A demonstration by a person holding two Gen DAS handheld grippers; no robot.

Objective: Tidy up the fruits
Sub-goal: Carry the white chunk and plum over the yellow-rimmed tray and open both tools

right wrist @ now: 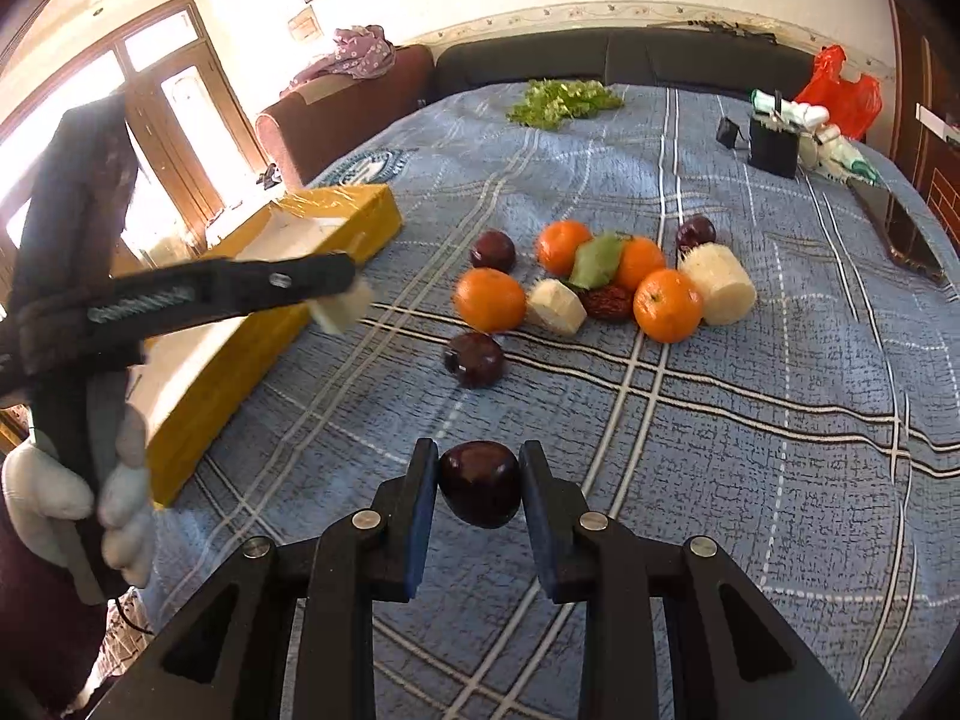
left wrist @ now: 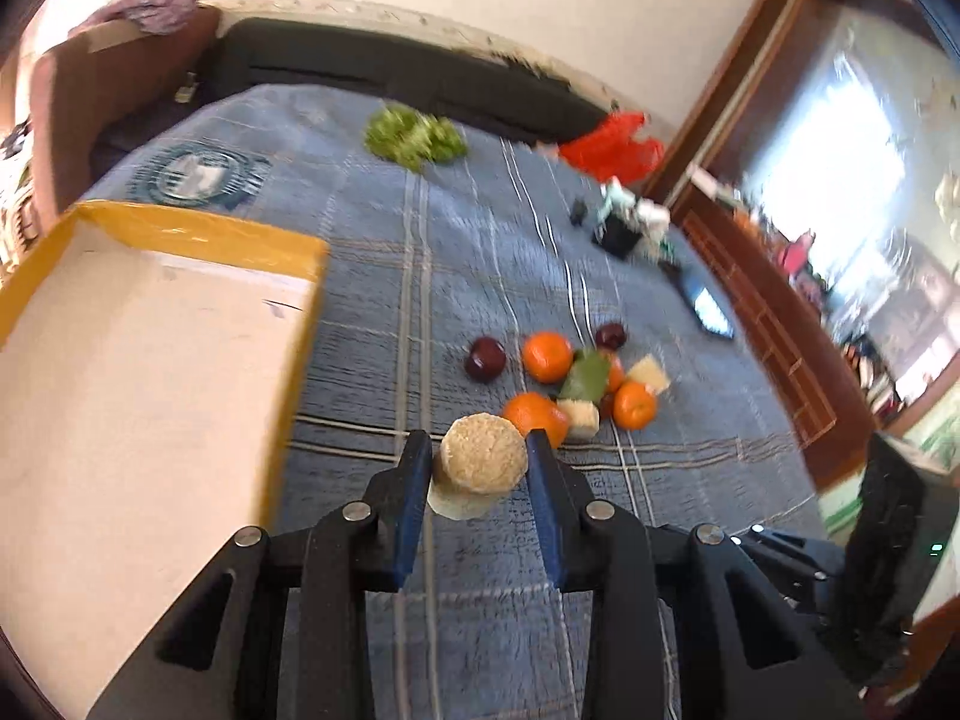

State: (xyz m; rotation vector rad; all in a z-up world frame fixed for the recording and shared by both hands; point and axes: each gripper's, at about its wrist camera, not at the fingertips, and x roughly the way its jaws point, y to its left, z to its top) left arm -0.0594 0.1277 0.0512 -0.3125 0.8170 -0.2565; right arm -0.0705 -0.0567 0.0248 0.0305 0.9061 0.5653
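My left gripper point(left wrist: 479, 447) is shut on a pale sugarcane piece point(left wrist: 480, 471), held above the blue bed cover beside the open yellow box point(left wrist: 198, 234). In the right wrist view the left gripper point(right wrist: 345, 294) holds the sugarcane piece point(right wrist: 342, 309) over the box point(right wrist: 372, 210). My right gripper point(right wrist: 478, 468) is shut on a dark plum point(right wrist: 480, 483) above the cover. A pile of oranges point(right wrist: 489, 300), plums point(right wrist: 474, 359), sugarcane pieces point(right wrist: 717, 285) and a green leaf point(right wrist: 594, 261) lies mid-bed.
Green leafy vegetables point(right wrist: 564, 101) lie at the far end of the bed. A black container point(right wrist: 773, 147), a red bag point(right wrist: 843, 90) and a phone point(right wrist: 900, 228) sit at the right. A brown sofa point(right wrist: 342, 114) stands left.
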